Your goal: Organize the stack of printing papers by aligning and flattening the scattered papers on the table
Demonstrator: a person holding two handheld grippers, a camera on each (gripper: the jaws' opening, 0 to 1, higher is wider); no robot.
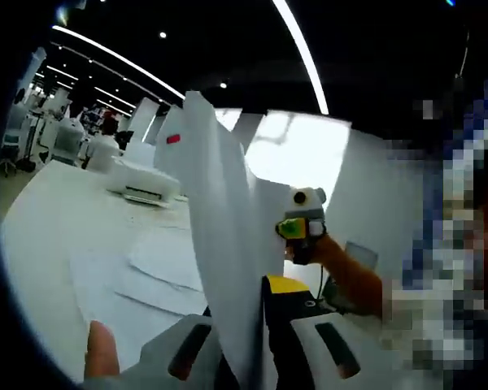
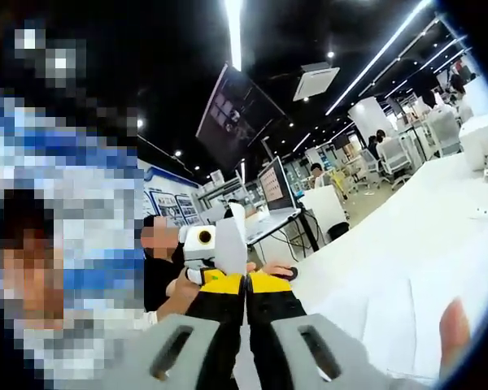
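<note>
A stack of white printing papers (image 1: 220, 211) stands upright, lifted off the table, and my left gripper (image 1: 252, 313) is shut on its lower edge. In the right gripper view the same sheets (image 2: 233, 231) appear edge-on as a thin white strip, with my right gripper (image 2: 246, 281) shut on them at its yellow tips. The right gripper (image 1: 305, 226) also shows behind the stack, held by a hand. The left gripper (image 2: 200, 239) sits just left of the sheets. More loose sheets (image 1: 159, 272) lie fanned on the white table (image 1: 57, 219).
A white printer-like box (image 1: 142, 185) stands at the table's far side. A thumb (image 1: 102, 351) shows at the lower left. Flat sheets (image 2: 407, 305) cover the table (image 2: 439, 211) to the right, with a fingertip (image 2: 454, 327) over them. Desks, monitors (image 2: 275, 185) and people fill the background.
</note>
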